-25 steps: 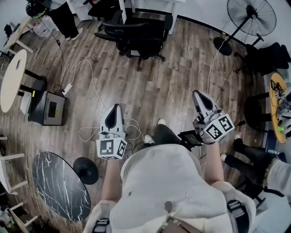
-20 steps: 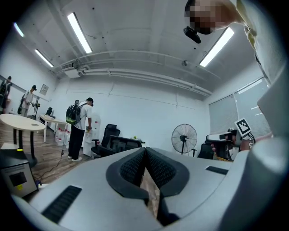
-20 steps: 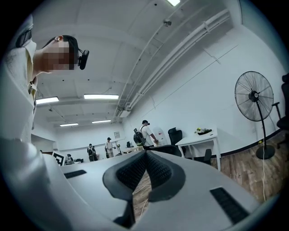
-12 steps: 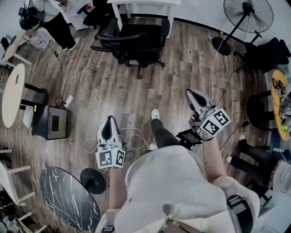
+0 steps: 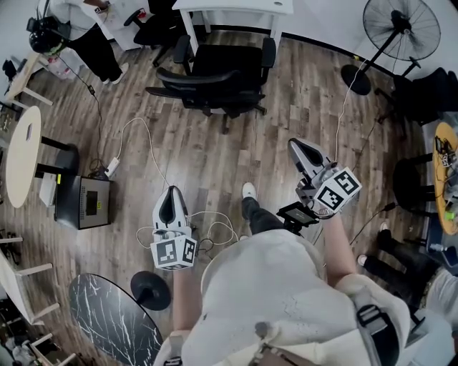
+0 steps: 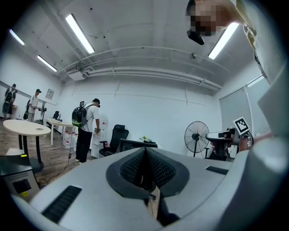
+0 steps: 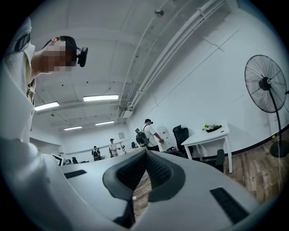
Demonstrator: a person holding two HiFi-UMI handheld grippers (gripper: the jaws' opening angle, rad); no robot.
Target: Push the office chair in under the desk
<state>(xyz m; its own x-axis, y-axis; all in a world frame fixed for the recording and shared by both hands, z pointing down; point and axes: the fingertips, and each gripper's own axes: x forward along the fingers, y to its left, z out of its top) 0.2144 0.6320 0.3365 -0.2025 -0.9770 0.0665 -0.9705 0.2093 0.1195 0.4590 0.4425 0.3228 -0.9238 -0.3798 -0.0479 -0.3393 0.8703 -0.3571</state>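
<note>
The black office chair (image 5: pixel 215 75) stands on the wood floor, its seat pulled out in front of the white desk (image 5: pixel 232 7) at the top of the head view. My left gripper (image 5: pixel 172 193) is shut and empty, well short of the chair. My right gripper (image 5: pixel 295 146) is also shut and empty, to the chair's lower right. In the left gripper view the closed jaws (image 6: pixel 145 152) point at the chair's back (image 6: pixel 135 143). In the right gripper view the closed jaws (image 7: pixel 145 154) point left of the desk (image 7: pixel 210 135).
A standing fan (image 5: pixel 401 28) is at the back right. A black box (image 5: pixel 86 204), white cables (image 5: pixel 136 136), a round white table (image 5: pixel 21 136) and a marble table (image 5: pixel 114 322) lie to the left. A person with a backpack (image 5: pixel 79 21) stands near a second chair (image 5: pixel 154 21).
The person holding the grippers has stepped forward, so the chair and desk show nearer and lower in the head view. Both grippers stayed shut and empty.
</note>
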